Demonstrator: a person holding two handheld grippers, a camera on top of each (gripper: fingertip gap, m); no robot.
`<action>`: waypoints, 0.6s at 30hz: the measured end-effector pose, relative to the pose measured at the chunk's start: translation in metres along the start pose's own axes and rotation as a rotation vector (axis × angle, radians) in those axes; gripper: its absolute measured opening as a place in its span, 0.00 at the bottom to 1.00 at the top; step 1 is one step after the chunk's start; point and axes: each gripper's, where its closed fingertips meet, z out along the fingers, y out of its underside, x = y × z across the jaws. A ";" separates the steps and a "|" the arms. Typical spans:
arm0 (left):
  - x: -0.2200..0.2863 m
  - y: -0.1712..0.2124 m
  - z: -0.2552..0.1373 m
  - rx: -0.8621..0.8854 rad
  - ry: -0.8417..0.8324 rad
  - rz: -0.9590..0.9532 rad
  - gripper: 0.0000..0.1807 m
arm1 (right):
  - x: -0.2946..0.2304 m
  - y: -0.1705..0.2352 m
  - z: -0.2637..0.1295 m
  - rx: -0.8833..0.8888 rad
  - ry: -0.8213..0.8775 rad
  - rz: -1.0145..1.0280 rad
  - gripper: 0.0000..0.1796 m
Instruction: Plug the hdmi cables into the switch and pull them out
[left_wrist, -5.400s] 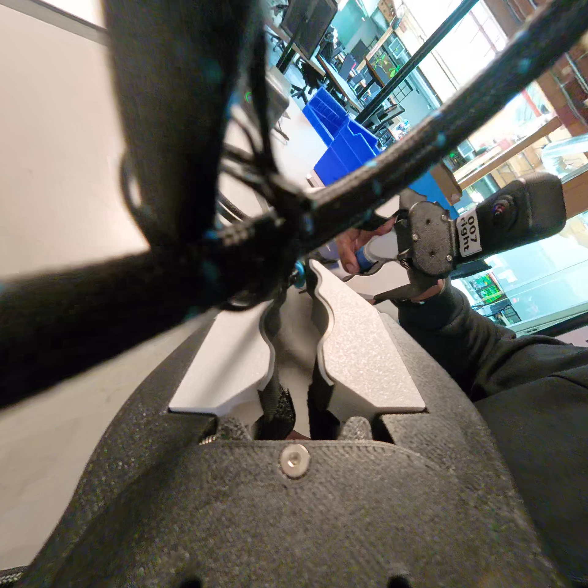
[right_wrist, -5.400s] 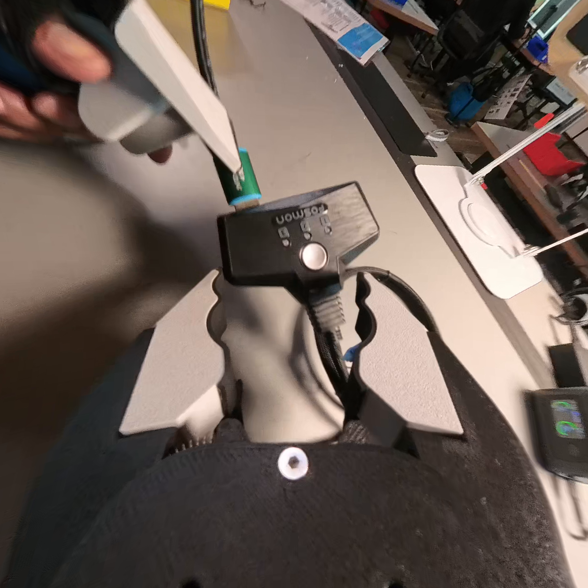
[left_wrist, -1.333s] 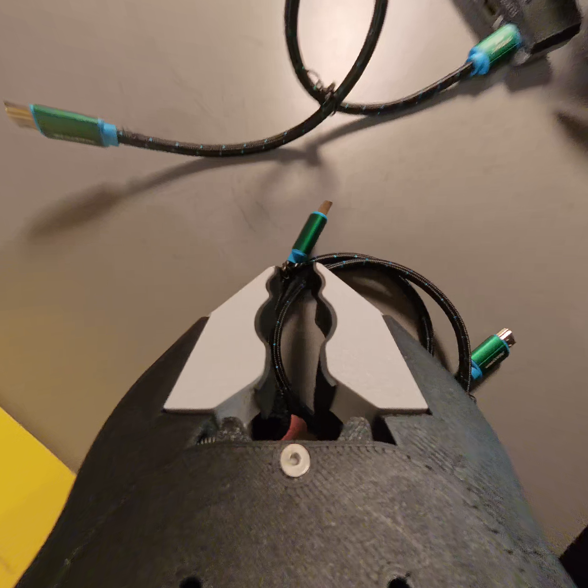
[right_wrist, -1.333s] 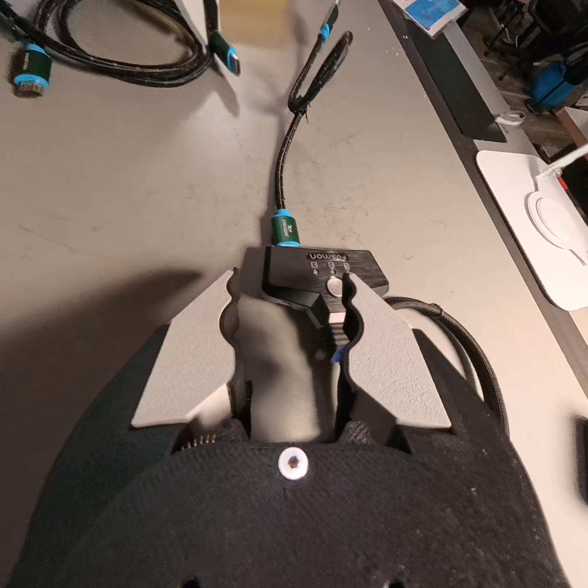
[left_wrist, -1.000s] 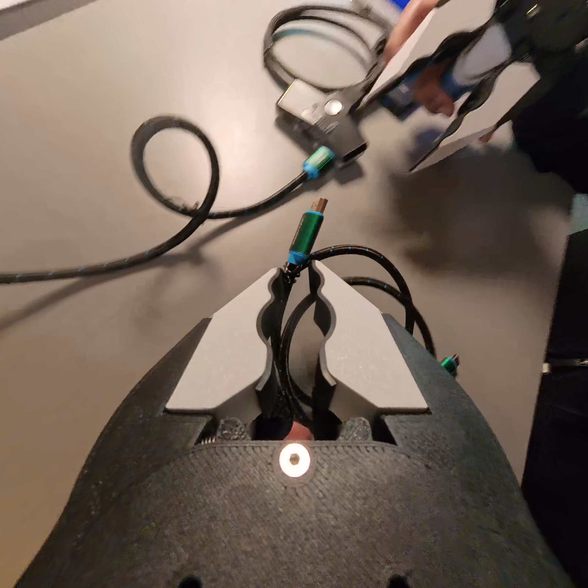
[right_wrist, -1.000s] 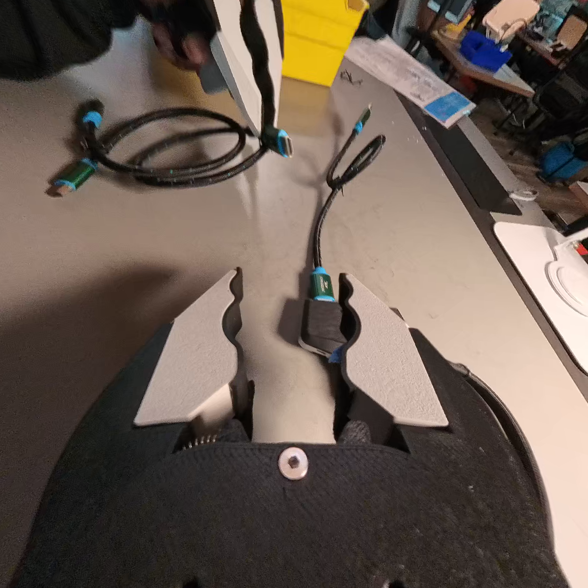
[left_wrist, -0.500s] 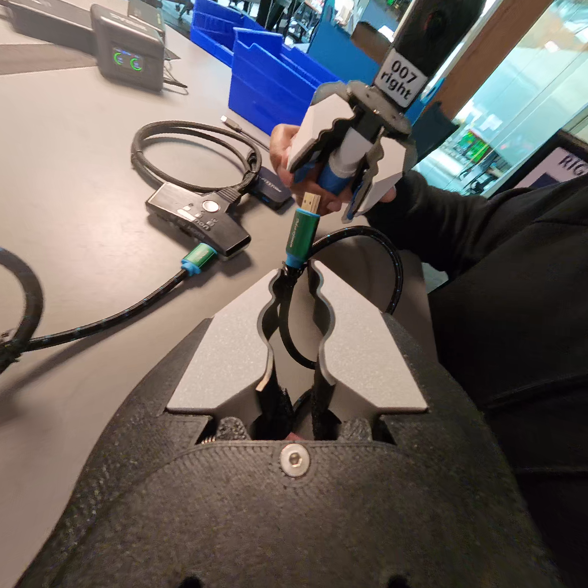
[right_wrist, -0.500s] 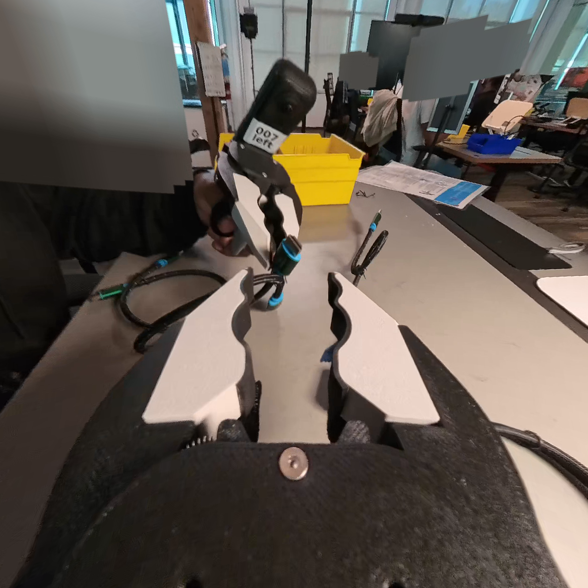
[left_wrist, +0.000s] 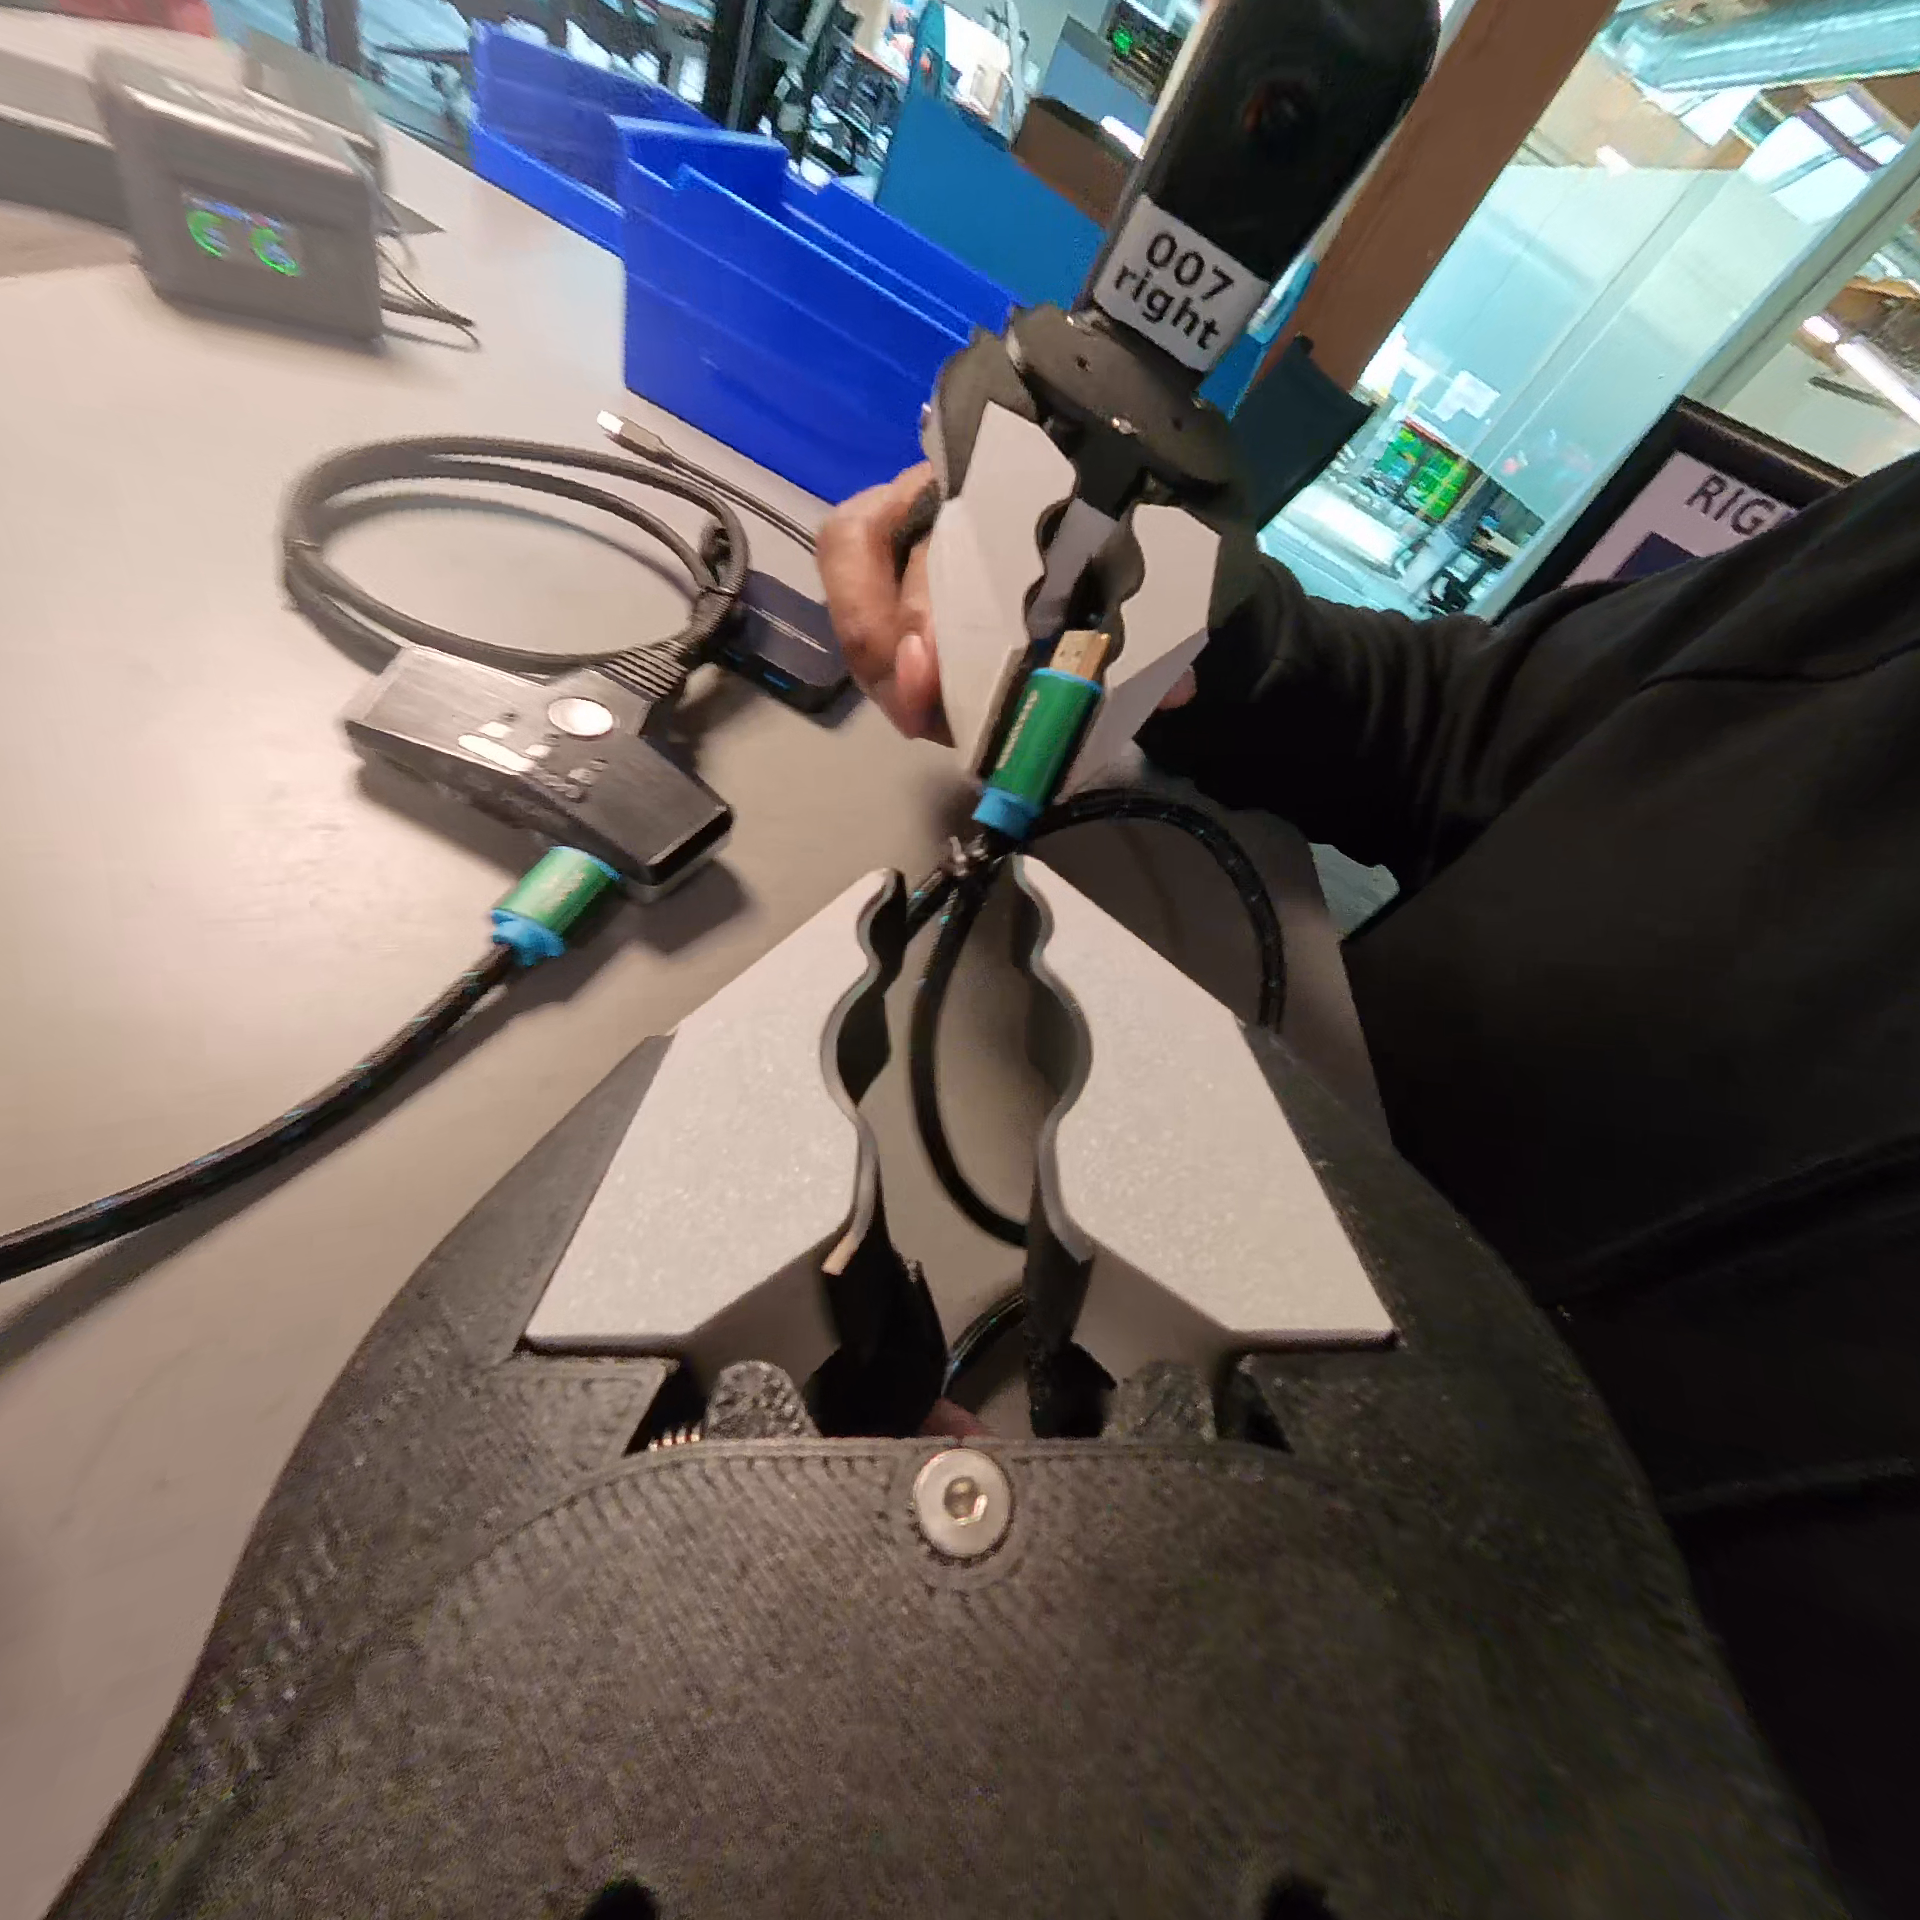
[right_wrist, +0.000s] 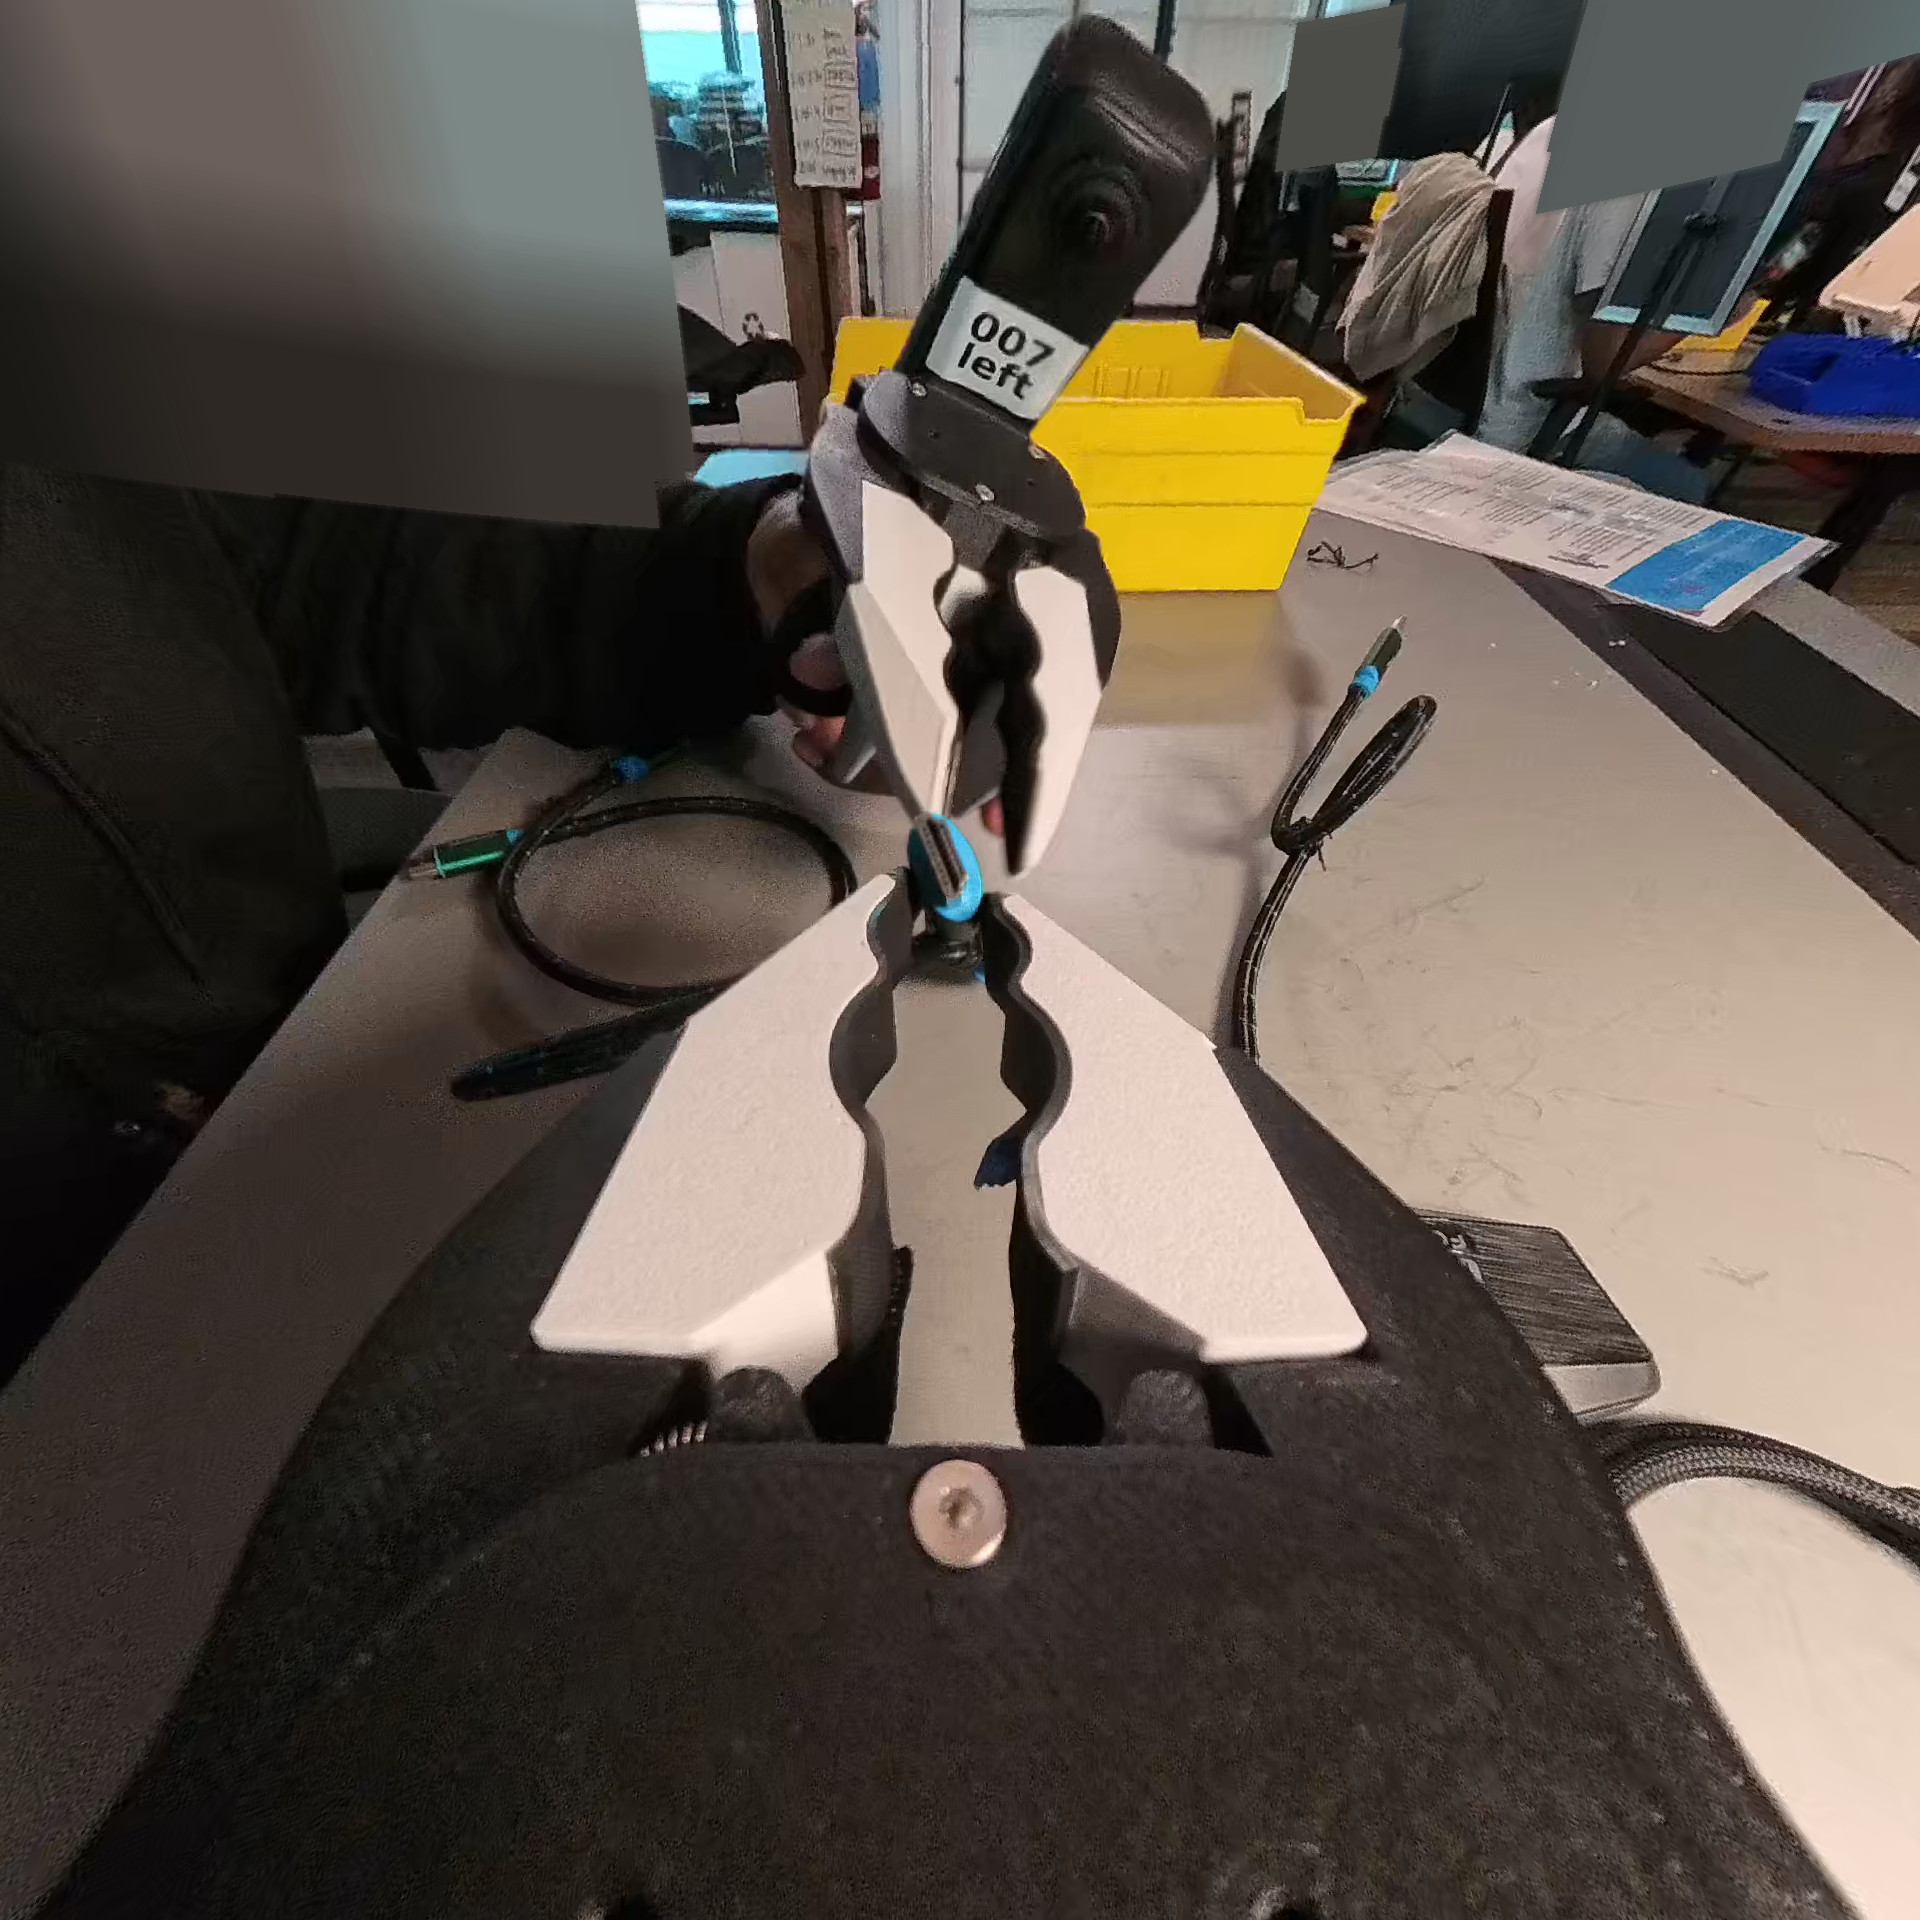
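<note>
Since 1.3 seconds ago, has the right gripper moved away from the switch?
Yes. The right gripper has risen off the switch on the table to the plug held by the left gripper.

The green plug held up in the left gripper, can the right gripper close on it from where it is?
Probably yes: the green plug already sits between the right gripper's fingers, nothing between them.

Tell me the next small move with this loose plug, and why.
Probably close the right tongs on the green plug: it stands between them, seemingly unclamped, while the left tongs pinch only the cable just behind it.
</note>
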 end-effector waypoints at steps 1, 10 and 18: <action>-0.004 -0.002 -0.007 0.008 -0.017 0.005 0.15 | 0.001 -0.001 -0.001 0.016 -0.007 0.017 0.07; -0.024 0.043 -0.012 -0.226 -0.101 0.122 0.25 | -0.003 -0.003 -0.001 0.060 -0.054 0.049 0.07; -0.022 0.066 0.014 -0.375 -0.079 0.276 0.12 | 0.000 -0.010 -0.001 0.114 -0.046 0.090 0.07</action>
